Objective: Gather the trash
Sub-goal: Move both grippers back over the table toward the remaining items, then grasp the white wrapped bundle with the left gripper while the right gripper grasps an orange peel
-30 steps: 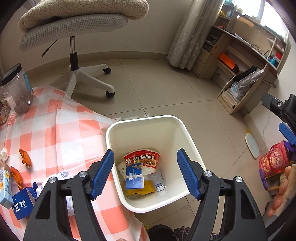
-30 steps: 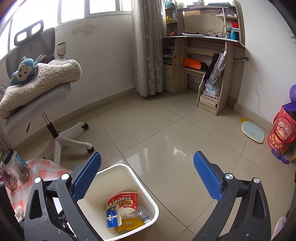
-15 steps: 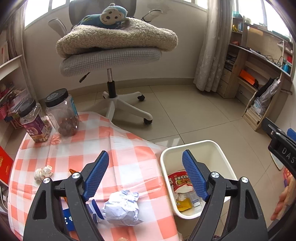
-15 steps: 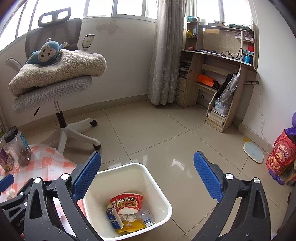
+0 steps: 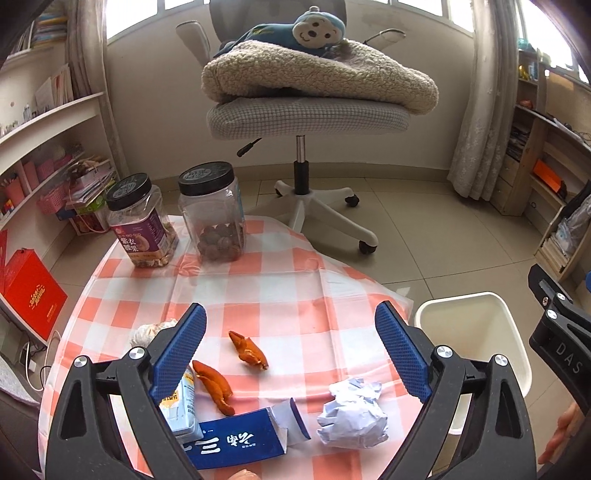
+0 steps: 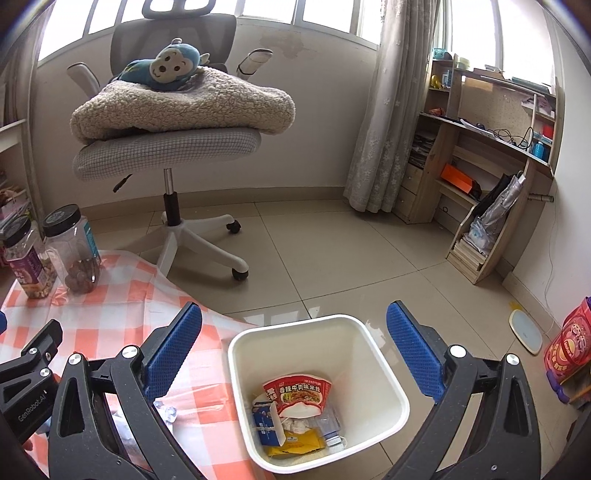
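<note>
Left gripper (image 5: 290, 354) jaws just opened wide, empty, over table litter: paper ball (image 5: 352, 415) nearest. Right gripper (image 6: 295, 354) spread, empty, over bin (image 6: 400, 402).

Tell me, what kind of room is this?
Probably a study or bedroom at home: a swivel chair with a toy monkey on it, a wooden desk with shelves, and a low table with snack jars.

I see a crumpled white paper ball (image 5: 352, 415) on the checked cloth, a blue carton (image 5: 236, 441) lying flat at its 9 o'clock, orange peels (image 5: 248, 350) at 11, and the white bin (image 6: 317, 398) holding a noodle cup (image 6: 297, 393) at 3.
</note>
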